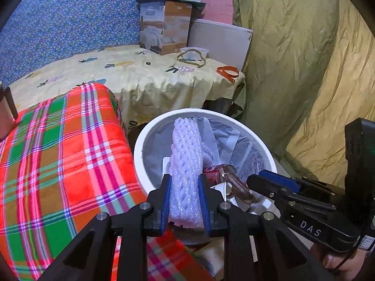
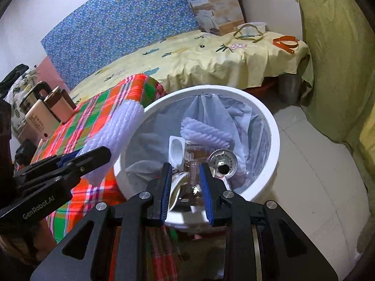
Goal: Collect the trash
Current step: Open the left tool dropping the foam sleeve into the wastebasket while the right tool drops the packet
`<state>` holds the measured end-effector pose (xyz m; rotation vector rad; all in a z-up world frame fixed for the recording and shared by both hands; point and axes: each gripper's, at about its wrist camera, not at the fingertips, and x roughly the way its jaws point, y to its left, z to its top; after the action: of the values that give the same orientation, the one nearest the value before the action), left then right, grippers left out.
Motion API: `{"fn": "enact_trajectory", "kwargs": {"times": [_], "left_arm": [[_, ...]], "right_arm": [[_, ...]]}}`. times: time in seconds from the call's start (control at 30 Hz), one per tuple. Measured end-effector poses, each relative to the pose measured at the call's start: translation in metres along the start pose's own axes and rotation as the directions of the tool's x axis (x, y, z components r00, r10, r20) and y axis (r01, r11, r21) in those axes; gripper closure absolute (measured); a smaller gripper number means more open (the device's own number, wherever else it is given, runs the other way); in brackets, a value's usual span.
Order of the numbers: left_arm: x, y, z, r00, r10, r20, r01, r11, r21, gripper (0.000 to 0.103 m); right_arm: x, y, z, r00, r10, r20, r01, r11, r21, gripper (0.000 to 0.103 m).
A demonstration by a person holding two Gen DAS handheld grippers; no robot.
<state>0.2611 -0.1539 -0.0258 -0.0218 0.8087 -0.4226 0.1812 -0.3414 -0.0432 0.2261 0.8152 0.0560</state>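
Both views are evenly and fairly brightly lit, probably from overhead indoor light, with soft shadows. Fisheye bending curves the edges, and black vignette fills the corners. The plaid blanket [image 1: 58, 154] looks oversaturated. The nearest black gripper parts are slightly soft.

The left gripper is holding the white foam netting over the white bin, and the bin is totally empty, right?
Not quite. The left gripper does hold the white foam netting over the white bin, but the bin is not empty. The right wrist view shows trash inside, including a can and more foam netting.
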Motion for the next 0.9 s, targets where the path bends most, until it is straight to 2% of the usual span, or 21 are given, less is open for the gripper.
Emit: {"fn": "enact_trajectory", "kwargs": {"times": [0.37, 0.47, 0.63, 0.9], "left_arm": [[0.026, 0.005, 0.003, 0.999, -0.023, -0.033, 0.023, 1.000, -0.022, 0.078], [0.028, 0.005, 0.005, 0.999, -0.036, -0.032, 0.035, 0.999, -0.030, 0.074], [0.028, 0.005, 0.006, 0.999, -0.043, -0.024, 0.041, 0.998, -0.042, 0.061], [0.015, 0.010, 0.004, 0.999, -0.033, -0.006, 0.032, 0.998, -0.060, 0.061]], "right_arm": [[0.003, -0.009, 0.003, 1.000, -0.009, -0.004, 0.009, 1.000, 0.020, 0.076], [0.002, -0.010, 0.002, 1.000, -0.005, -0.003, 0.005, 1.000, 0.030, 0.076], [0.001, -0.010, 0.001, 1.000, -0.009, 0.006, 0.009, 0.999, 0.035, 0.076], [-0.004, -0.010, -0.002, 1.000, -0.008, 0.005, 0.008, 1.000, 0.029, 0.076]]}}
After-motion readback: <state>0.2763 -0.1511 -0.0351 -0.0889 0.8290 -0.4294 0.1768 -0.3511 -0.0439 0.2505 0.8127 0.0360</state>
